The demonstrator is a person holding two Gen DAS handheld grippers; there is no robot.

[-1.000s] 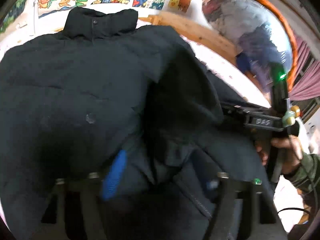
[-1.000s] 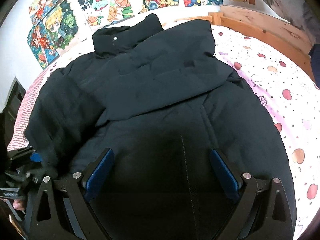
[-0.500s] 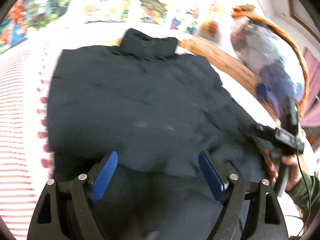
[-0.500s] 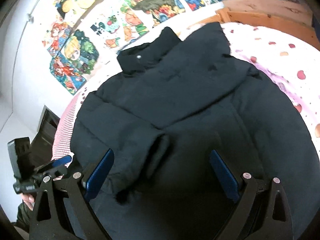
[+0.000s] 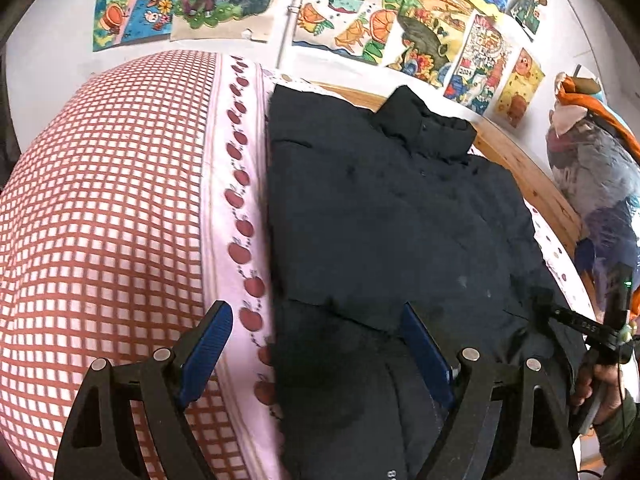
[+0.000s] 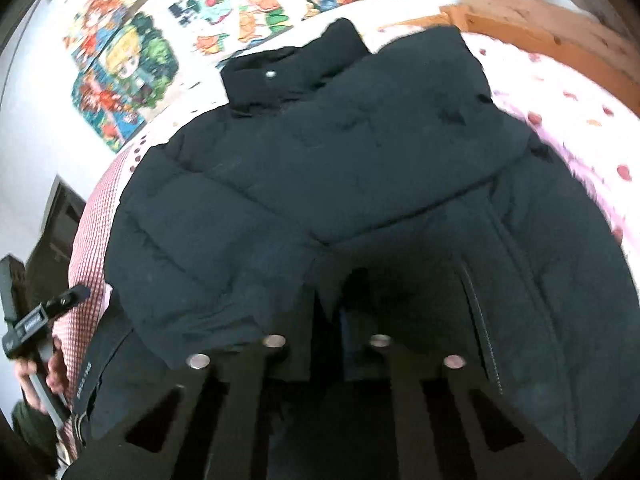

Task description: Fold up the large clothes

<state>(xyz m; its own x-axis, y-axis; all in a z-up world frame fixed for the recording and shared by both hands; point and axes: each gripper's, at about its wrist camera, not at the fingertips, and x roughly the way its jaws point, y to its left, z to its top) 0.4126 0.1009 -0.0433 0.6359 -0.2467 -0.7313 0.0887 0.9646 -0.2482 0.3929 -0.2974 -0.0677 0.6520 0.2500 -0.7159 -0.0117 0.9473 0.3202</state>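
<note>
A black puffer jacket [image 5: 380, 220] lies front up on the bed, collar toward the wall, with both sleeves folded across its chest [image 6: 340, 160]. My left gripper [image 5: 316, 312] hovers open above the jacket's left edge; one finger is over the sheet, the other over the fabric, and nothing is pinched. It shows at the left of the right wrist view too, left gripper [image 6: 68, 300], in a person's hand. My right gripper [image 6: 328, 320] is shut on the jacket's lower front, dark fabric bunched around its fingers. The left wrist view shows the right gripper [image 5: 540, 300] at the jacket's right edge.
The bed has a pink apple-print sheet [image 5: 240, 200] and a red-checked cover [image 5: 100, 220] left of the jacket. A wooden bed frame [image 5: 532, 176] runs along the far side, and a stuffed bag [image 5: 592, 168] sits beyond it. Posters [image 5: 360, 12] cover the wall.
My left gripper let go of the sleeve, which now lies across the jacket, and swung left to the jacket's edge. My right gripper went from wide open to shut on the jacket.
</note>
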